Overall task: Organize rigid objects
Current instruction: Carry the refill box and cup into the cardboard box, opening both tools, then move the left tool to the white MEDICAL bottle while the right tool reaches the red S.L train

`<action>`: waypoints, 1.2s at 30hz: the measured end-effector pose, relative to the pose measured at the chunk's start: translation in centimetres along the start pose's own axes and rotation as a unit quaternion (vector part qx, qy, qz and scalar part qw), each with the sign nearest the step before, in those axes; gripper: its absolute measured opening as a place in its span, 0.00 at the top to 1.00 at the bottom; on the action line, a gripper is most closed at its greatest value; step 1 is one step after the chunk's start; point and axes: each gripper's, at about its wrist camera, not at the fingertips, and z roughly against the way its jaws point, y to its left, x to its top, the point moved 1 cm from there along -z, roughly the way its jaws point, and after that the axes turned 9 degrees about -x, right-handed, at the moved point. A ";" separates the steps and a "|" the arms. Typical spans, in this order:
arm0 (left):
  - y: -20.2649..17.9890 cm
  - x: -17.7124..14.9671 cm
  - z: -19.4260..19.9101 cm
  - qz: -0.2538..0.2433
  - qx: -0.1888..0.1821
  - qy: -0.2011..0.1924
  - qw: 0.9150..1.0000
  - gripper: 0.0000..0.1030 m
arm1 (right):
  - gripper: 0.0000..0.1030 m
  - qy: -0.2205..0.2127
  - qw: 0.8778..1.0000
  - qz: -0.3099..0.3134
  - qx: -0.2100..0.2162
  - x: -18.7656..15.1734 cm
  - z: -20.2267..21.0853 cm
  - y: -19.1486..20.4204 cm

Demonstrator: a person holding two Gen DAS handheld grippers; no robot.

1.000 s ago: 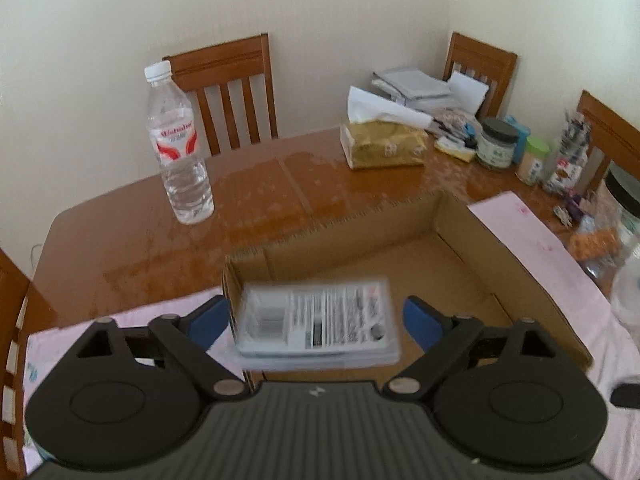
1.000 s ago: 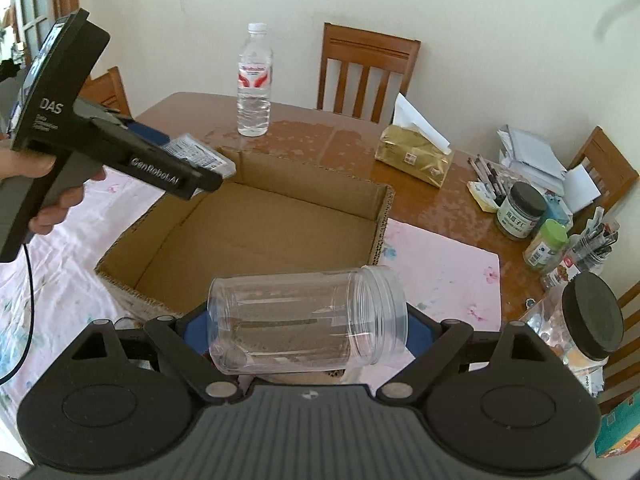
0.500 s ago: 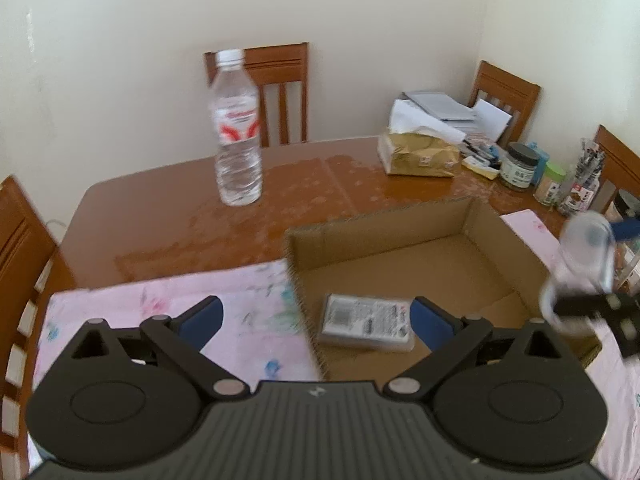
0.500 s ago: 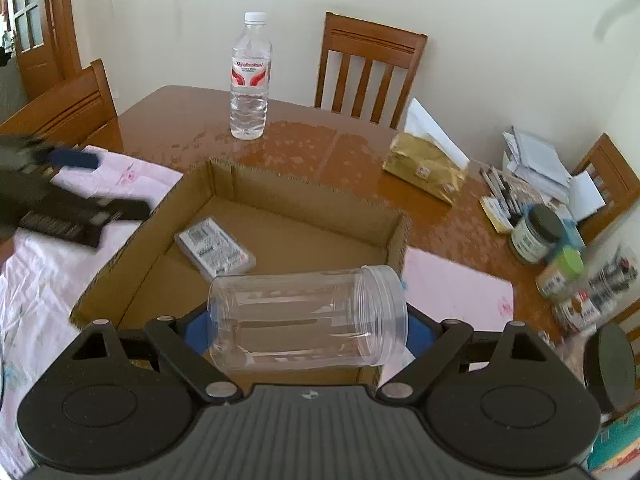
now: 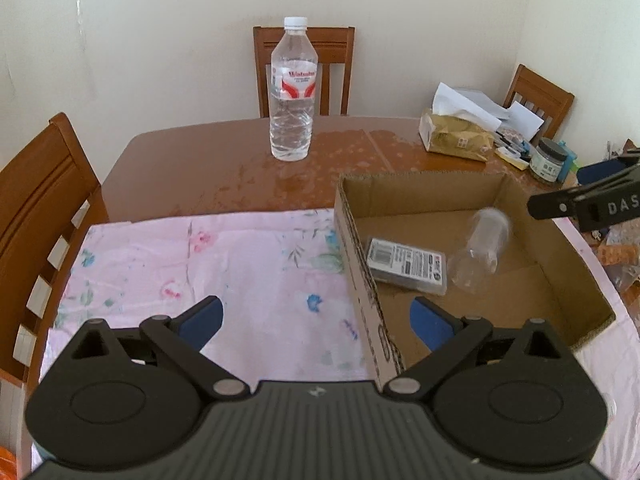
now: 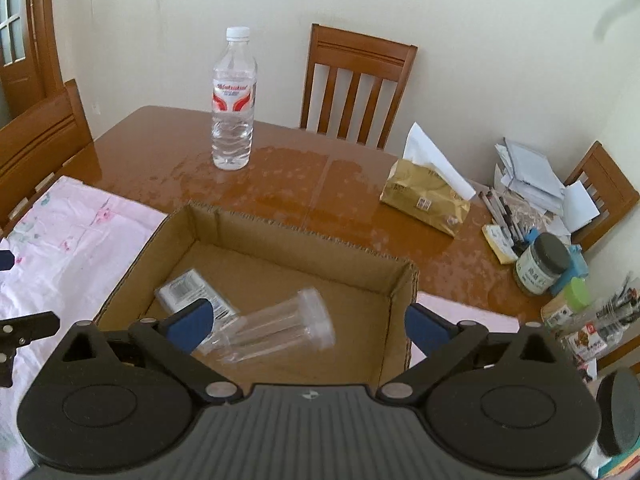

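An open cardboard box (image 5: 520, 184) (image 6: 304, 232) sits on the table. Inside lie a flat clear case with a printed label (image 5: 406, 266) (image 6: 192, 290) and a clear plastic jar (image 5: 480, 248) (image 6: 276, 328) on its side, blurred, next to the case. My left gripper (image 5: 316, 320) is open and empty, above the pink cloth at the box's left wall. My right gripper (image 6: 306, 322) is open and empty above the box's near side; its body shows in the left wrist view (image 5: 592, 204) at the right.
A water bottle (image 5: 291, 92) (image 6: 233, 100) stands on the wooden table (image 6: 160, 148) beyond the box. A gold tissue pack (image 6: 424, 196), dark-lidded jar (image 6: 542, 264), pens and papers crowd the right end. A floral pink cloth (image 5: 200, 256) covers the near table. Chairs surround it.
My right gripper opened and let go of the clear jar, which now lies in the box by the case. My left gripper drew back to the left, empty.
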 end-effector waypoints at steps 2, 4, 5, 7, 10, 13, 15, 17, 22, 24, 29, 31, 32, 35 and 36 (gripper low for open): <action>-0.4 -0.4 0.2 -0.001 0.004 0.003 1.000 0.03 | 0.00 0.003 1.000 -0.001 0.000 -0.8 0.6 -0.1; -0.8 -0.8 0.5 0.001 0.009 0.004 1.000 0.03 | 0.00 0.003 1.000 -0.002 -0.001 -1.7 1.2 -0.3; -1.0 -1.1 0.7 0.003 0.011 0.004 1.000 0.03 | 0.00 0.003 1.000 -0.003 -0.002 -2.1 1.5 -0.5; -1.5 -1.4 1.0 0.008 0.017 0.003 1.000 0.03 | 0.00 0.006 1.000 -0.008 0.001 -3.1 2.1 -0.9; -2.3 -2.2 1.6 0.018 0.030 0.000 0.999 0.03 | 0.00 0.004 1.000 -0.018 0.009 -4.5 2.8 -1.7; -3.3 -3.1 2.2 0.031 0.058 0.007 0.998 0.03 | 0.00 0.006 0.999 -0.030 0.018 -6.3 3.5 -2.4; -4.0 -3.8 2.7 0.032 0.068 0.010 0.997 0.03 | 0.00 0.008 0.999 -0.034 0.028 -7.7 4.0 -2.7; -4.7 -4.5 3.2 0.033 0.084 0.018 0.996 0.03 | 0.00 0.011 0.999 -0.037 0.035 -9.1 4.5 -3.0; -6.4 -6.2 4.8 0.026 0.104 0.032 0.994 0.03 | 0.00 0.046 0.996 -0.050 0.062 -13.2 5.1 -3.7; -7.0 -6.8 5.3 0.018 0.103 0.037 0.994 0.03 | 0.00 0.060 0.995 -0.049 0.068 -14.6 5.3 -3.7; -7.7 -8.0 5.4 -0.004 0.081 0.053 0.995 0.03 | 0.00 0.101 0.992 -0.047 0.067 -17.8 5.9 -2.8; -7.8 -8.2 5.4 -0.013 0.071 0.055 0.996 0.03 | 0.00 0.116 0.989 -0.050 0.071 -18.9 6.2 -2.1; -7.7 -8.3 5.4 -0.020 0.061 0.054 0.996 0.03 | 0.00 0.125 0.988 -0.052 0.072 -19.4 6.3 -1.7; -7.4 -8.7 5.5 -0.037 0.041 0.053 0.997 0.03 | 0.00 0.150 0.985 -0.056 0.065 -20.7 6.5 0.1; -7.3 -8.8 5.7 -0.040 0.034 0.053 0.997 0.03 | 0.00 0.157 0.983 -0.063 0.067 -21.0 6.5 0.7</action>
